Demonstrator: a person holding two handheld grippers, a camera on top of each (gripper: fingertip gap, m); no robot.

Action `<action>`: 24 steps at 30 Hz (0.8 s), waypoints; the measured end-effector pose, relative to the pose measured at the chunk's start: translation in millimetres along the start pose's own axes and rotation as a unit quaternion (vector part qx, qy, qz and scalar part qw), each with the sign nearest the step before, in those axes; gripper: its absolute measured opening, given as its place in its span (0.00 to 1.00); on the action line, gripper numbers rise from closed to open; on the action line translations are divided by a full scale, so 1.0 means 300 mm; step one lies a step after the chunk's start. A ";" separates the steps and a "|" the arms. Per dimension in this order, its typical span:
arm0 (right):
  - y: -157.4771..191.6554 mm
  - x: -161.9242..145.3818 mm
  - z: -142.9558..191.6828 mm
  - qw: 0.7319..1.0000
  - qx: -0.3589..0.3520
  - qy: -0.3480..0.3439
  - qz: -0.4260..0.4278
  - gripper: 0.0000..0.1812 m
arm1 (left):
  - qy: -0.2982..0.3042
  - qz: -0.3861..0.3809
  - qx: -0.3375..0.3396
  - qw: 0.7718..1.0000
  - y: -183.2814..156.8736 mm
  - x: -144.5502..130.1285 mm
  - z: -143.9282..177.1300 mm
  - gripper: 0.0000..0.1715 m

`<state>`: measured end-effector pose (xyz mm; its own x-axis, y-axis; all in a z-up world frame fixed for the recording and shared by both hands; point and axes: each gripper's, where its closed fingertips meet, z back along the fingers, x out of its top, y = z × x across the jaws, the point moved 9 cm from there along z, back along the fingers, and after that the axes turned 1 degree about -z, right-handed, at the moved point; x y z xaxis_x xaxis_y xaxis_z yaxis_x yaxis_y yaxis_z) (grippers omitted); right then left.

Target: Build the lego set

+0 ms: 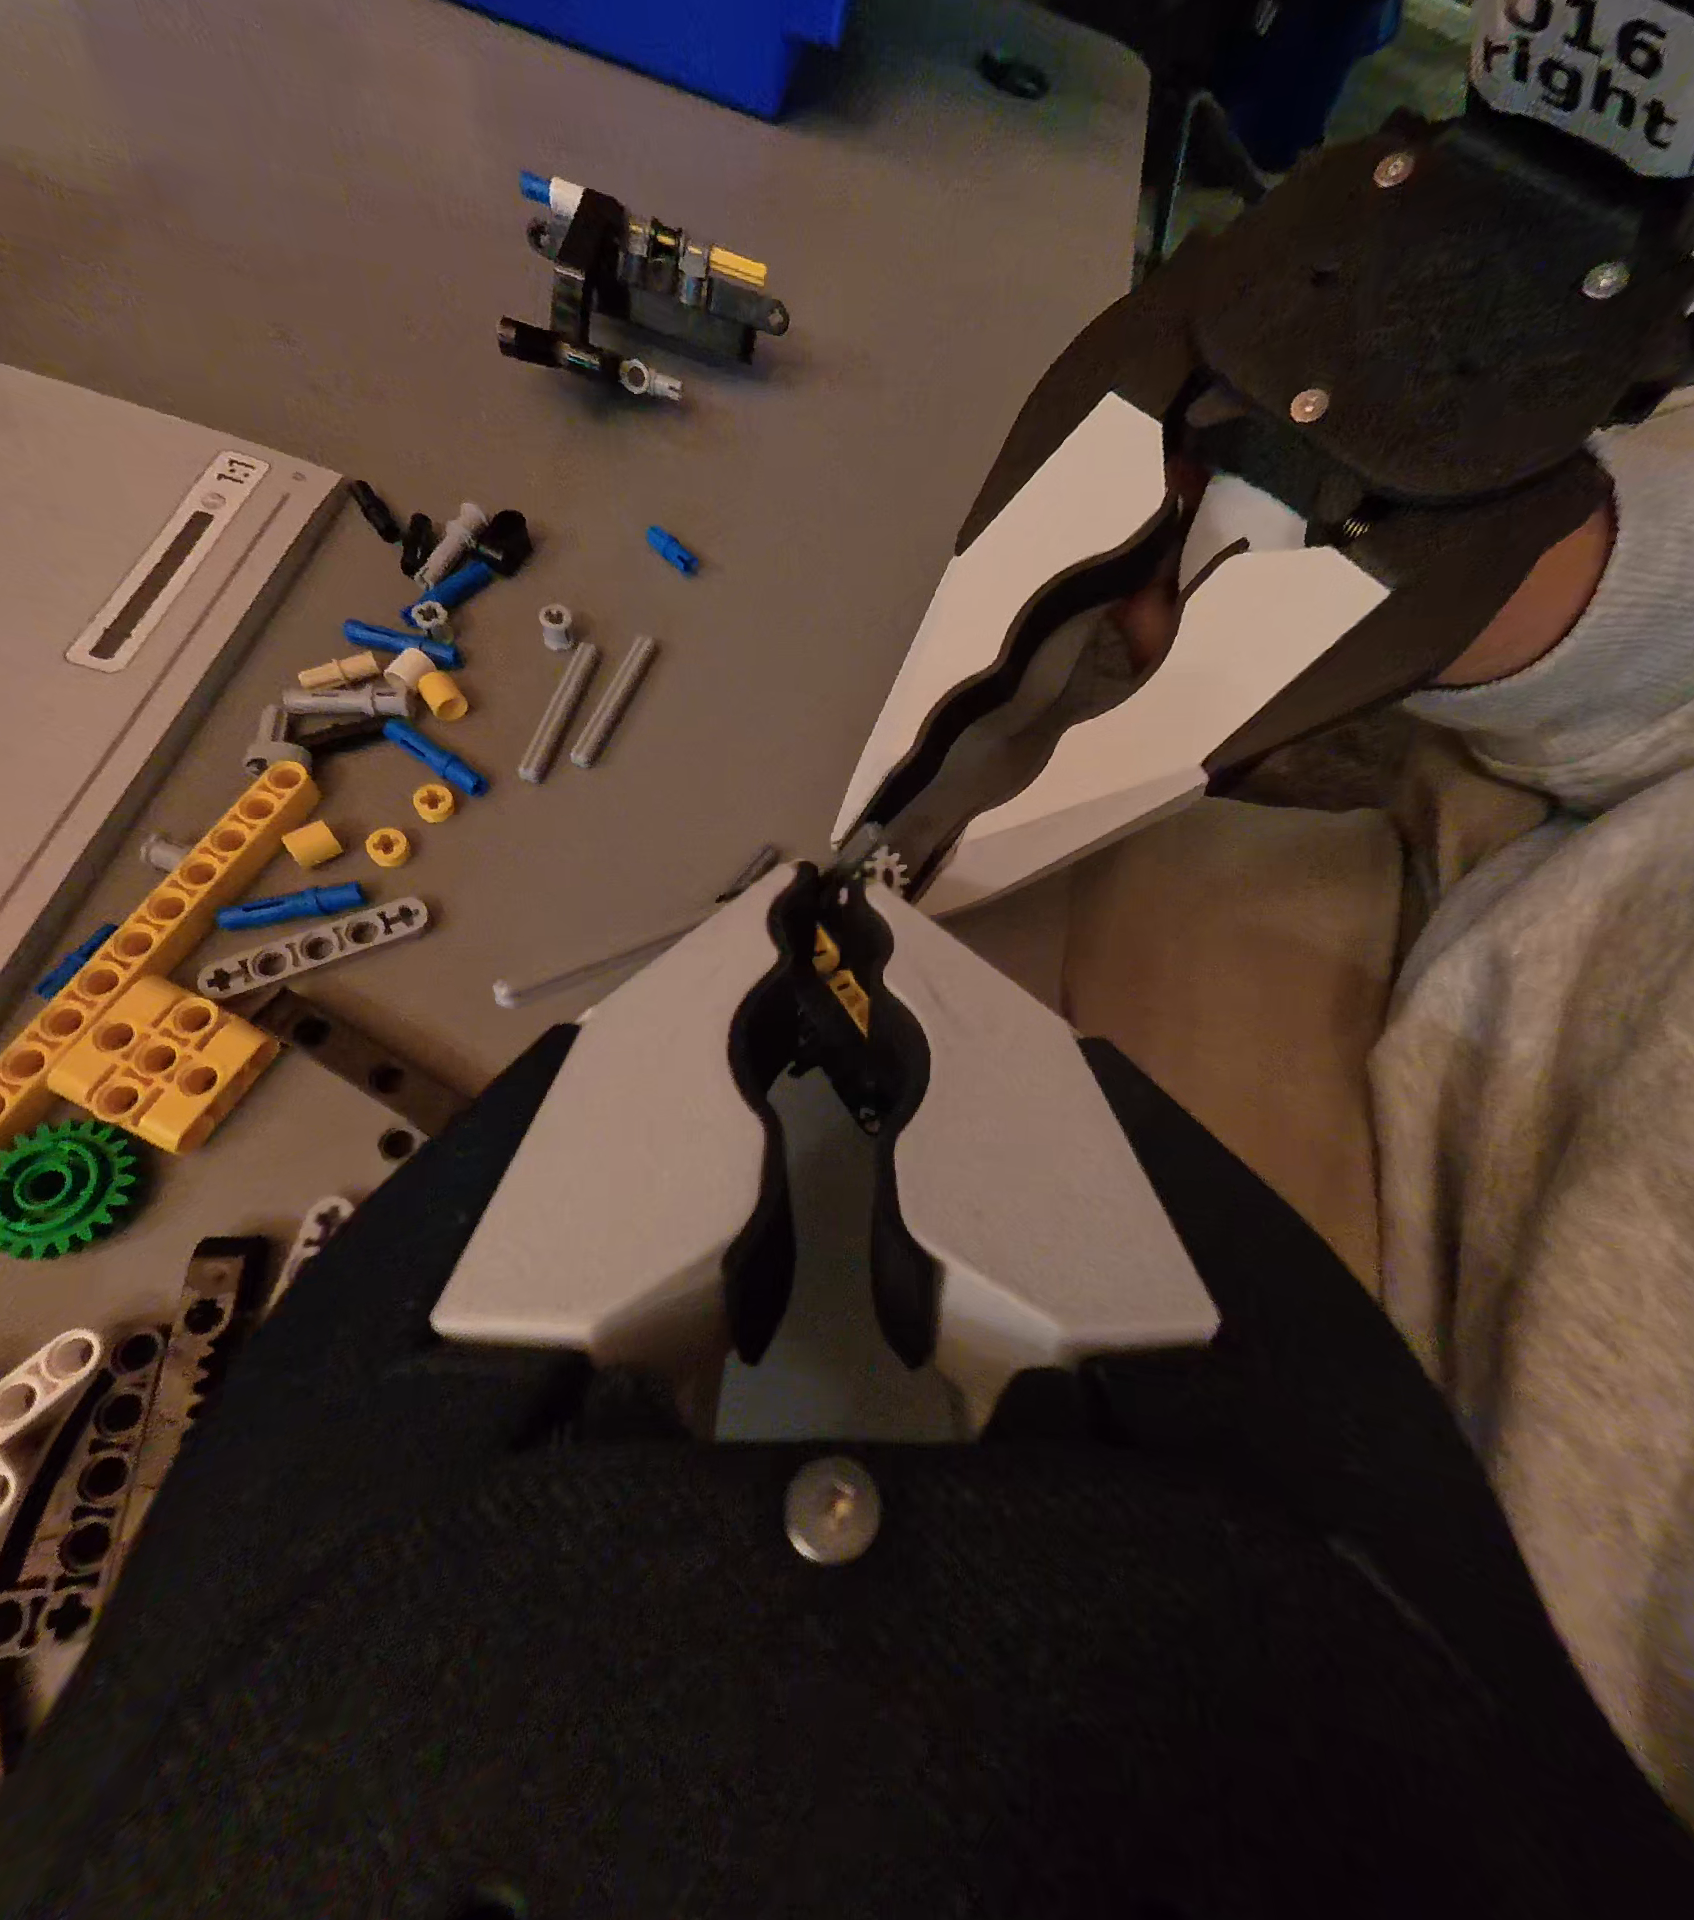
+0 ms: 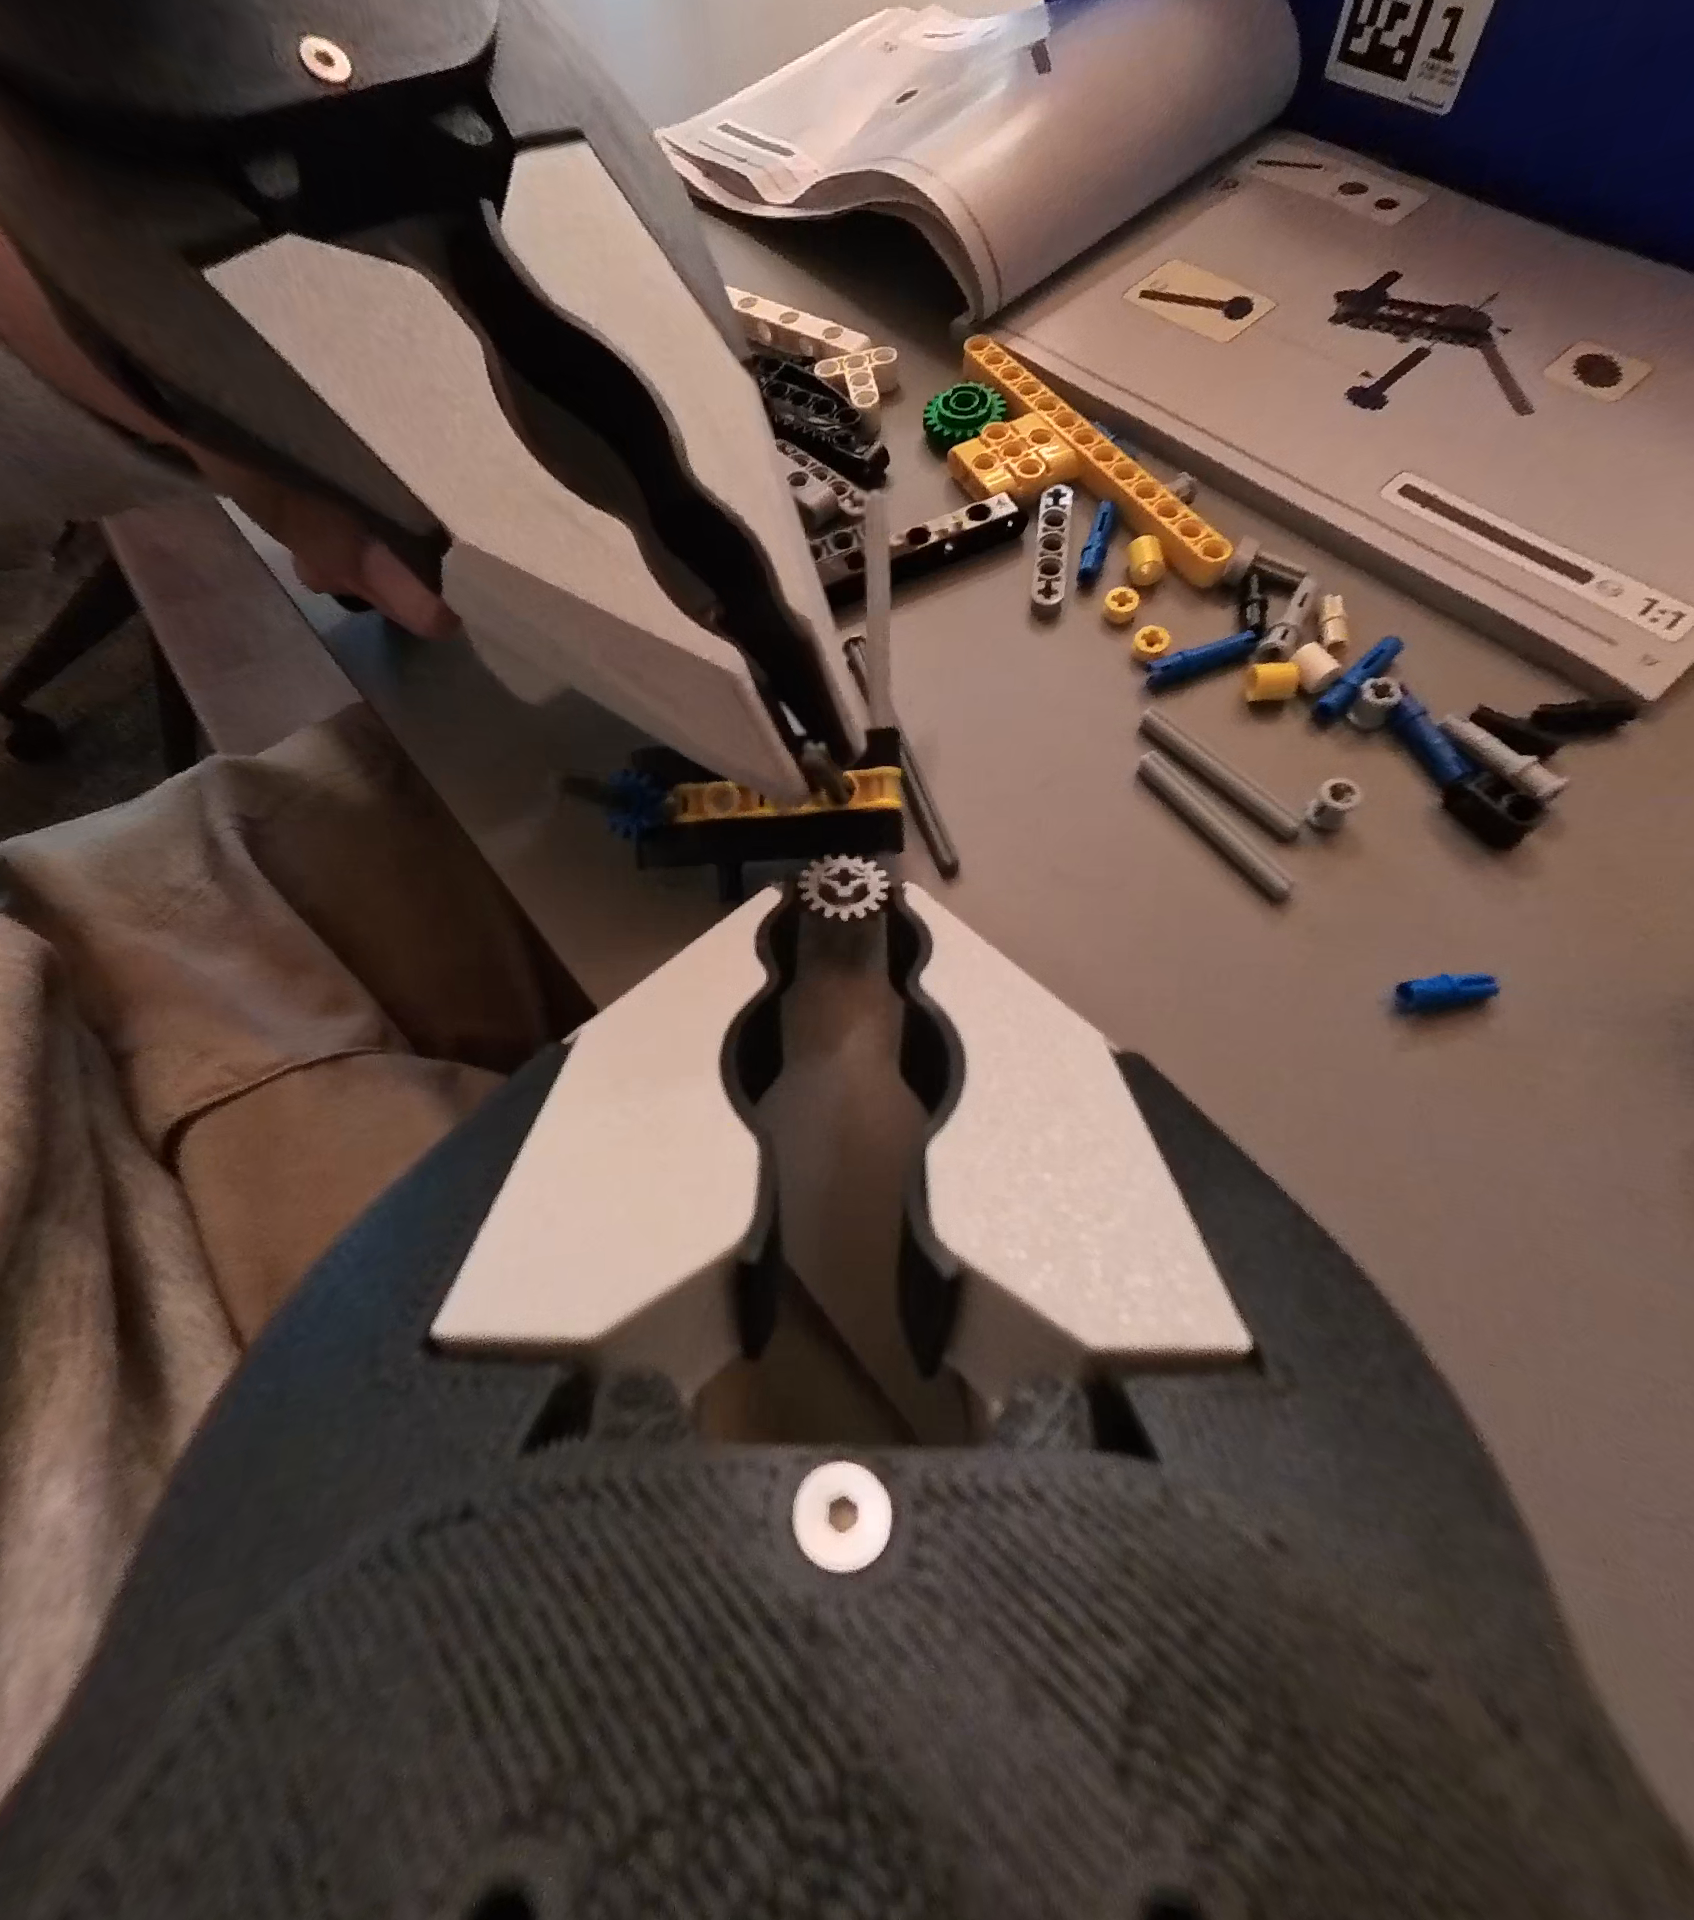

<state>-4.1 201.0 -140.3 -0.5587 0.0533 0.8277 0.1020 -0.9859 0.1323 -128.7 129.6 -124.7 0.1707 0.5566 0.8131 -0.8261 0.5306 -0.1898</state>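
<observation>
My left gripper (image 1: 819, 885) is shut on a small black and yellow Lego assembly (image 1: 848, 987), held off the table's edge. In the right wrist view it (image 2: 822, 750) comes in from the upper left, and the assembly (image 2: 770, 808) shows a blue gear (image 2: 630, 800) at its left end. My right gripper (image 2: 843, 902) is shut on a small light grey gear (image 2: 843, 883), held right against the assembly's near side. In the left wrist view the right gripper (image 1: 874, 844) comes in from the upper right with the gear (image 1: 891, 869) at its tips.
A second partial build (image 1: 645, 286) stands far back on the grey table (image 1: 822, 520). Loose parts lie left: yellow beam (image 1: 95, 997), green gear (image 1: 53, 1190), grey axles (image 1: 583, 707), blue pin (image 1: 671, 548). An open instruction booklet (image 2: 1394, 416) and a blue bin (image 2: 1601, 156) lie behind. A person's grey sleeve (image 1: 1653, 623) is at right. Only a small space, under 4 cm, lies between the two pairs of fingers.
</observation>
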 end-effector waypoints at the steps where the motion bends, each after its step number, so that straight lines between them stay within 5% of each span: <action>1: 0.000 0.000 0.002 1.000 0.001 -0.002 -0.003 0.08 | 0.000 -0.003 0.003 1.000 0.001 0.001 0.000 0.03; 24: 0.005 0.003 0.006 0.999 -0.023 -0.021 -0.015 0.08 | -0.042 -0.001 0.041 0.998 -0.032 0.000 0.026 0.02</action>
<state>-3.2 199.9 -138.4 -0.5251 0.0884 0.8464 0.0474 -0.9900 0.1328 -124.8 119.6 -118.6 0.1286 0.4985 0.8573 -0.8677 0.4751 -0.1461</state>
